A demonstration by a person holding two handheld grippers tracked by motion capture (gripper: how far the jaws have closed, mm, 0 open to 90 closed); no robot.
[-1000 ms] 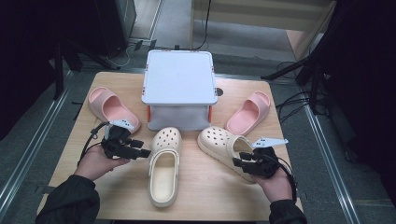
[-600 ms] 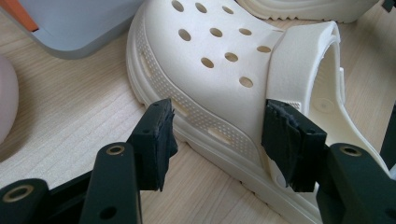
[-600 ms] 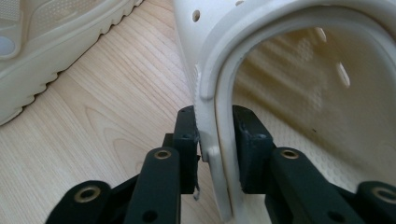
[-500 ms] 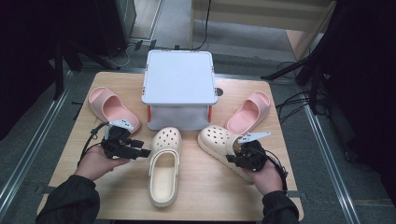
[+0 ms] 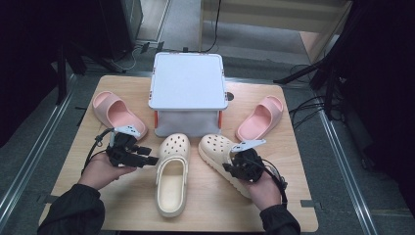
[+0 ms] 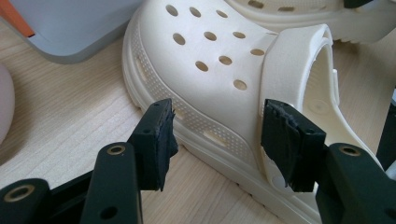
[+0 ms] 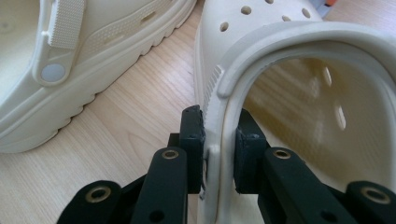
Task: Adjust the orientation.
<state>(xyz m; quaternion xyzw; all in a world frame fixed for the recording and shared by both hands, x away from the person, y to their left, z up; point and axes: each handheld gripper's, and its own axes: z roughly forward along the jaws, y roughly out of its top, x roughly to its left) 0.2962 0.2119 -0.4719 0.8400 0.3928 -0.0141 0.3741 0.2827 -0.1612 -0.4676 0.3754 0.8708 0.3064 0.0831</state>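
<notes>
Cream clogs lie side by side near the middle of the wooden surface in the high view, in front of a white box, with a pink slipper to the left and another pink slipper to the right. The left clog lies toe toward the box; the right clog is angled, toe toward the box and heel toward the person. The left gripper rests just beside the left clog's outer flank, and the right gripper sits at the right clog's heel-side rim. In the left gripper view, the left gripper has its fingers spread wide, straddling the left clog at its side where the strap pivots; one pad sits just outside the sole edge, the other near the strap, and neither visibly presses. In the right gripper view, the right gripper has just been closing, and its fingers are now clamped on the thin side wall of the right clog, one pad outside and one inside the opening. The left clog lies farther off at upper left.
</notes>
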